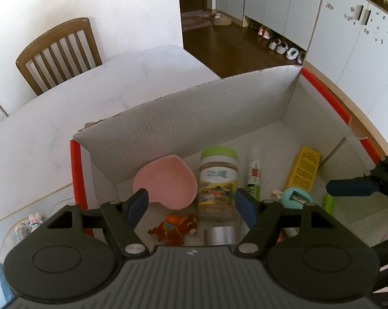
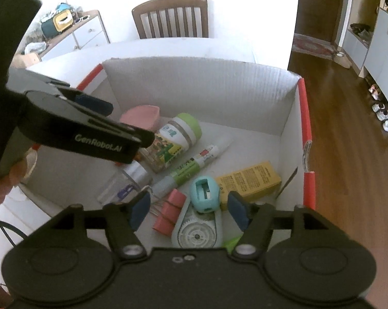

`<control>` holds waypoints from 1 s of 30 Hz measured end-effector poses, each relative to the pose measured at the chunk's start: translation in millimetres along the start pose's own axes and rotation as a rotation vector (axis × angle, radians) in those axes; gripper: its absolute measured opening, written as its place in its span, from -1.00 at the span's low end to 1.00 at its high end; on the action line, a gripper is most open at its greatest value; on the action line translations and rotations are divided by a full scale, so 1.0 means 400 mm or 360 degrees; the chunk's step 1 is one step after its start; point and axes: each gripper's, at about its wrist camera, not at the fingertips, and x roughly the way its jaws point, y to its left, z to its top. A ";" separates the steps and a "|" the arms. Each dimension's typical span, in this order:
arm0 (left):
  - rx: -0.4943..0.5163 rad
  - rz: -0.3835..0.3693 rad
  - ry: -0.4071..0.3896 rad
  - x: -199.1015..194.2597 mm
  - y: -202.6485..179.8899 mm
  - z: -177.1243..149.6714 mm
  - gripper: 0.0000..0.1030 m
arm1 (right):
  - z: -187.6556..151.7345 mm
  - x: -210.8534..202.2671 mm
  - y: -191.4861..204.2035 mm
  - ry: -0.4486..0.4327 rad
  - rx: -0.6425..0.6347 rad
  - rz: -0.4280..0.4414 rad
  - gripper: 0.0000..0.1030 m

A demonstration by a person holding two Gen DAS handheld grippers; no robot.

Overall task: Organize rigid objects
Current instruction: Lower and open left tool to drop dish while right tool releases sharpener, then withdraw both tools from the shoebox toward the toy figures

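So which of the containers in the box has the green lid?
The jar with the landscape label, lying beside the pink heart dish. Its cap is lime green; the clear bottle next to it has a silver band instead.

A white table (image 1: 65,118) carries an open cardboard box (image 1: 194,108) (red-edged, white inside), directly on its top.

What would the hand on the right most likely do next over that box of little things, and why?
Probably lower the right gripper onto the teal pencil sharpener. Its jaws are open and empty, and the sharpener sits between the blue fingertips, resting on the correction tape dispenser in the cardboard box. The left gripper hovers open above the jar.
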 end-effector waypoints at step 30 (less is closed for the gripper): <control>-0.0141 -0.0182 -0.0343 -0.272 0.170 -0.128 0.62 | 0.024 -0.173 0.162 -0.0381 0.0039 -0.0056 0.99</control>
